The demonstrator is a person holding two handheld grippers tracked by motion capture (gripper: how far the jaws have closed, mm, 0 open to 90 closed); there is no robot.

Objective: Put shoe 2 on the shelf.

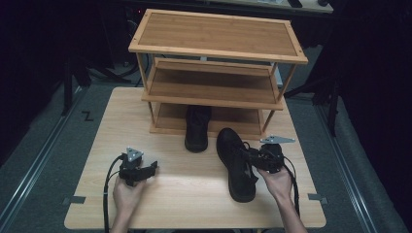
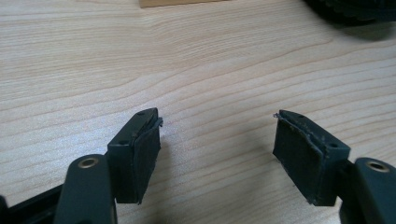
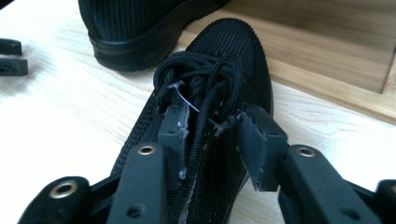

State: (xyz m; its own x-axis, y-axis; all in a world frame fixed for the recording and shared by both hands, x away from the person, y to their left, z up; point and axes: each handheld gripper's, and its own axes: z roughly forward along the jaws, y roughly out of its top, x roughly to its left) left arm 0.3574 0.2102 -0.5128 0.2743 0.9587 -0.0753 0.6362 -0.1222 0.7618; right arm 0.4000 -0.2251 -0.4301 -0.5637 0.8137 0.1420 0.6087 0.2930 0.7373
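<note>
Right gripper (image 3: 212, 128): black two-jaw tool, jaws set either side of the shoe's (image 3: 219, 93) laced throat, pads against the knit upper, pinching tongue and laces; in the high view it (image 1: 256, 156) meets the shoe (image 1: 236, 165) from that shoe's right flank.

Shoe: black knit-mesh trainer, ribbed texture, round laces bunched in a knot, smooth dark sole. Lies on the table (image 1: 194, 194), long axis running from the person toward the rack (image 1: 214, 73), toe at the rack end, slightly angled left, heel nearest the person. Toe stops just short of the rack's bottom shelf.

Second shoe (image 1: 197, 128): same make, black, left of the first, toe tucked under the rack's lowest shelf, heel protruding onto the table.

Rack: three-tier bamboo, flat framed shelves, slim posts, at the table's far edge.

Left gripper (image 2: 217, 140): jaws spread wide, nothing between them, foam-faced pads over bare table; left of the shoe, well apart (image 1: 137, 167).

Table: pale wood-grain laminate, rectangular.
</note>
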